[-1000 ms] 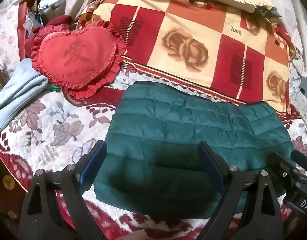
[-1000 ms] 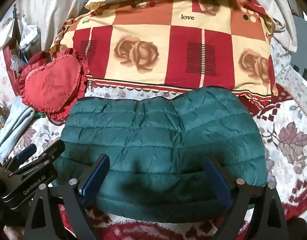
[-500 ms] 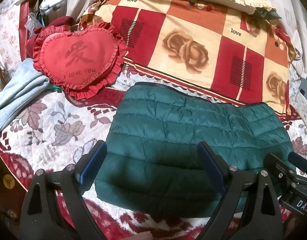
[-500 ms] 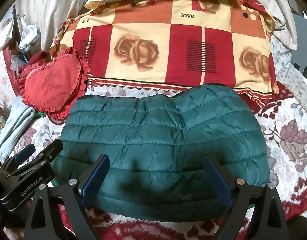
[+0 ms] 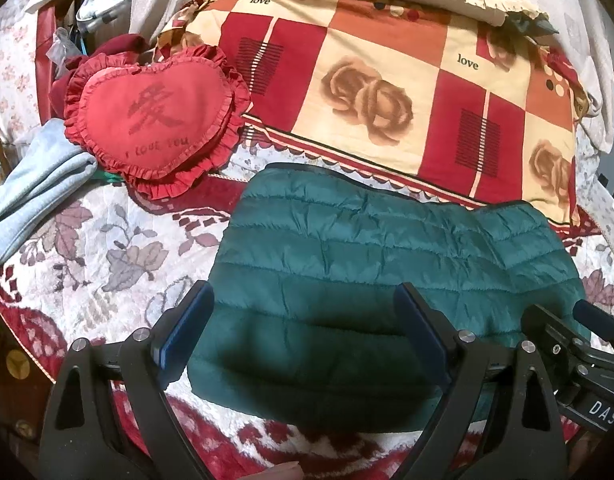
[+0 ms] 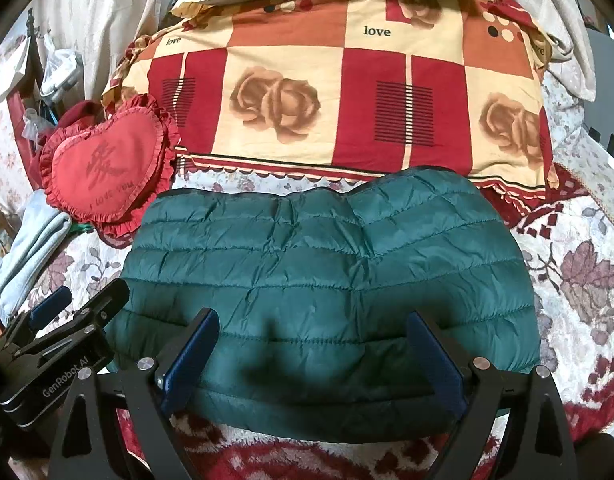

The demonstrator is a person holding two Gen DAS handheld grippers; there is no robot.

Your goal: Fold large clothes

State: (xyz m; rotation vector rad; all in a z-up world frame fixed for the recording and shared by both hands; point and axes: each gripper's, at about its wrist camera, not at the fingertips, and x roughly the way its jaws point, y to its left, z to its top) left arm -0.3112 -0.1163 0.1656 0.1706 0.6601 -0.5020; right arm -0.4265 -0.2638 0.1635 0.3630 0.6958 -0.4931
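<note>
1. Bed with a floral red-and-white blanket [image 5: 87,248], a checkered rose-print quilt [image 6: 347,100] at the back.
2. Dark green quilted puffer jacket [image 6: 327,280], folded up, lies flat mid-bed; its near edge sits in shadow.
3. Left gripper [image 5: 303,336] and right gripper [image 6: 311,356] hover over it, fingers spread wide, gripping nothing.
4. Red heart-shaped frilly cushion [image 5: 155,116] partly covers a pale blue folded garment [image 5: 31,192], cut off at the frame edge.

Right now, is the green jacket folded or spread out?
Folded. The green jacket lies on the bedspread as a compact rectangular bundle; no sleeves or collar show.
</note>
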